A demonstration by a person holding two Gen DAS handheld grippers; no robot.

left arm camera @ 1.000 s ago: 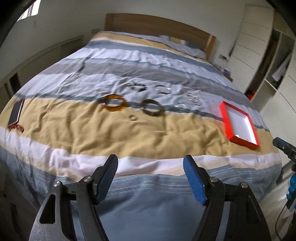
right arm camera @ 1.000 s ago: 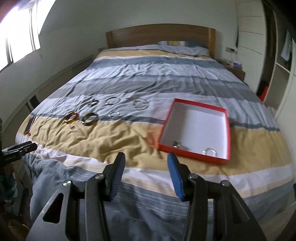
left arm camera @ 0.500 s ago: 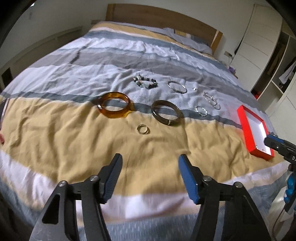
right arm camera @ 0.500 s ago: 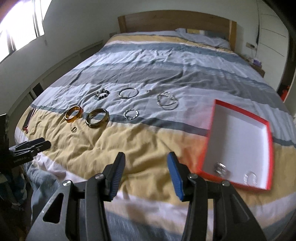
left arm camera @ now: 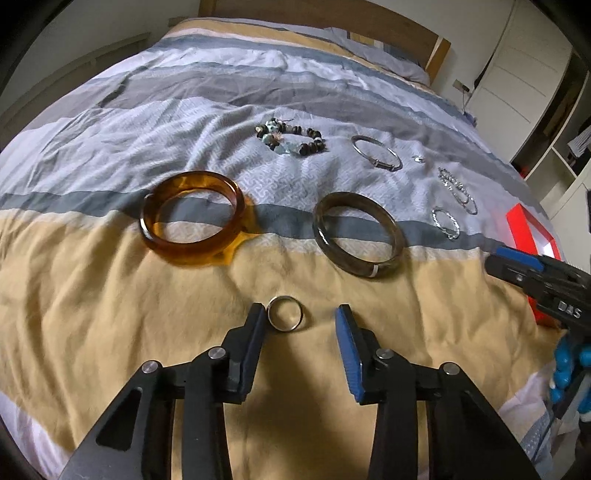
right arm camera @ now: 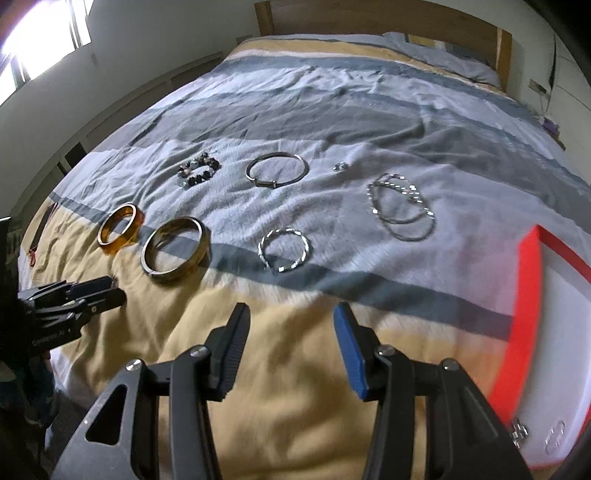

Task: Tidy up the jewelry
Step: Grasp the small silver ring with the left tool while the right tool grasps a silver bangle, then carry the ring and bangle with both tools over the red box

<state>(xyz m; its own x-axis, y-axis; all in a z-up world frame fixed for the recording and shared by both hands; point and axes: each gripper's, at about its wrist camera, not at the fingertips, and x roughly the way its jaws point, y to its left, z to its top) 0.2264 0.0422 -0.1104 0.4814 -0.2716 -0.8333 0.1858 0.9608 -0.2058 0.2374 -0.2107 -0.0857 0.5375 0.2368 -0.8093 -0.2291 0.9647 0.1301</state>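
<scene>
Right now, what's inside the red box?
In the right wrist view, the red box holds two small silvery pieces near its bottom corner: a chunky one and a thin ring-shaped one. The rest of its white floor runs off the picture, so more could be hiding there.

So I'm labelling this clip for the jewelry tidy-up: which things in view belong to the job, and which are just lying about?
Belongs to the job:
- small ring, between the closing left tongs
- amber bangle
- dark bangle
- beaded bracelet
- silver bangle
- twisted silver bracelet
- silver chain bracelets
- red box

Just lying about:
- striped duvet
- headboard
- pillow
</scene>
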